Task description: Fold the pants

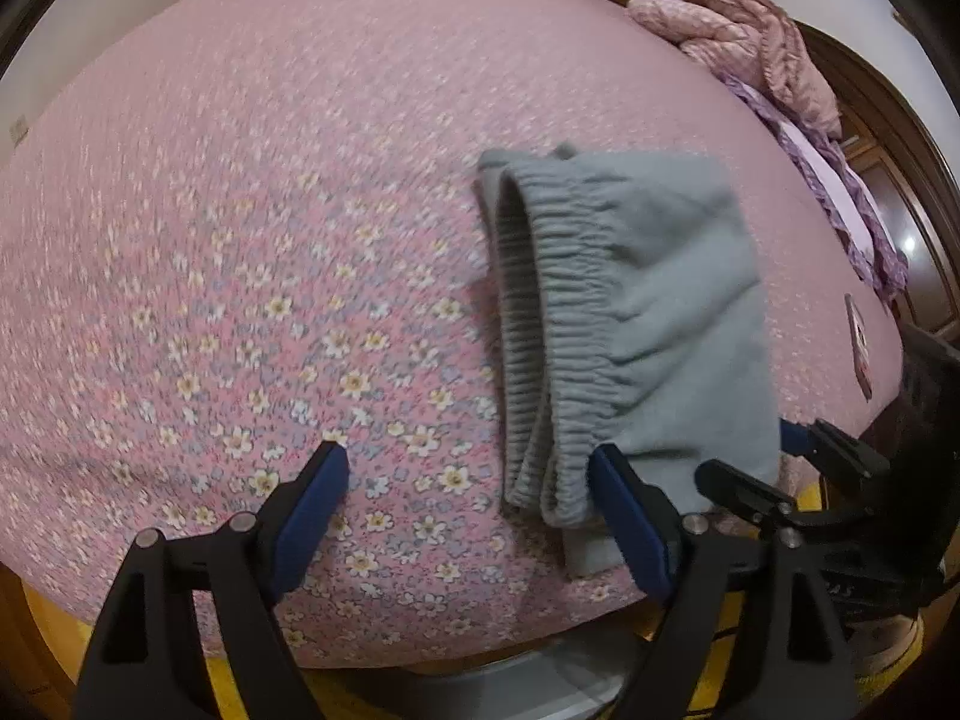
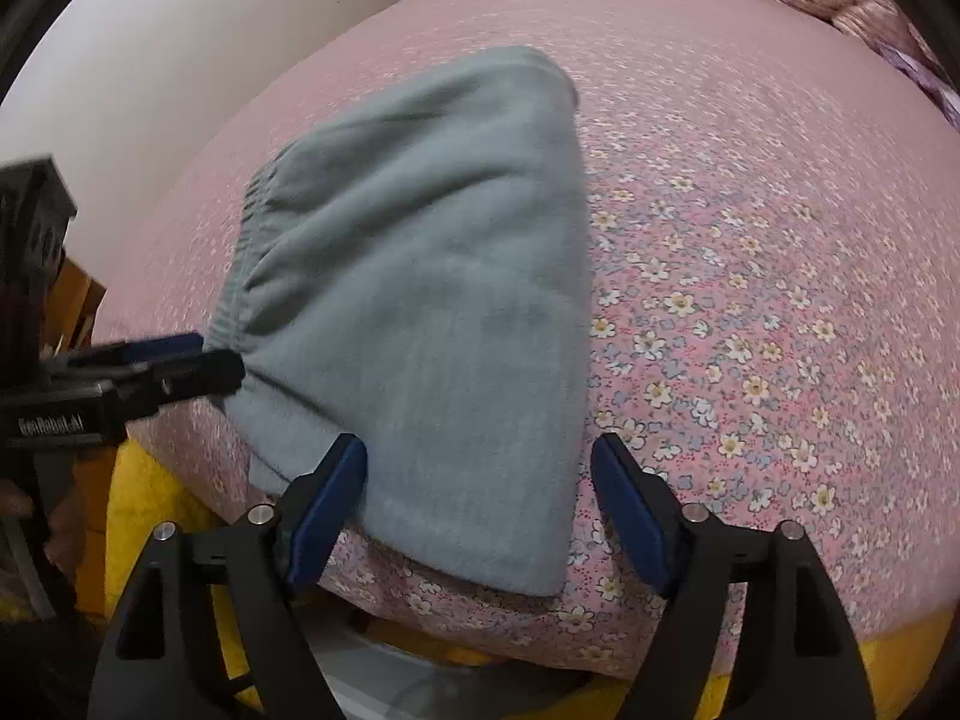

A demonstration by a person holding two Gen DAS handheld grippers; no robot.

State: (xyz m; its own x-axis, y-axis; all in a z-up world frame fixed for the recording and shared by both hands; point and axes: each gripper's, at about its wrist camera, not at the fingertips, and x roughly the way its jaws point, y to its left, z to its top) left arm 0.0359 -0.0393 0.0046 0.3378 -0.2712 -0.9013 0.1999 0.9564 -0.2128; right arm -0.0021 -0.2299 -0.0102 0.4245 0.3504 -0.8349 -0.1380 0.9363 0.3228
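Folded grey fleece pants [image 2: 432, 300] lie near the pink floral bed's [image 1: 240, 240] front edge. Left gripper [image 1: 468, 480] and right gripper [image 2: 480, 468] both gape wide, holding nothing; bare bedspread extends beyond.

Both cameras sit low at the near edge of the pink flowered bedspread [image 1: 240, 240], facing across it toward the far wooden headboard. The left view looks close on the folded grey fleece pants [image 1: 630, 312] from their waistband side; the right view hangs just over the same pants [image 2: 432, 300].
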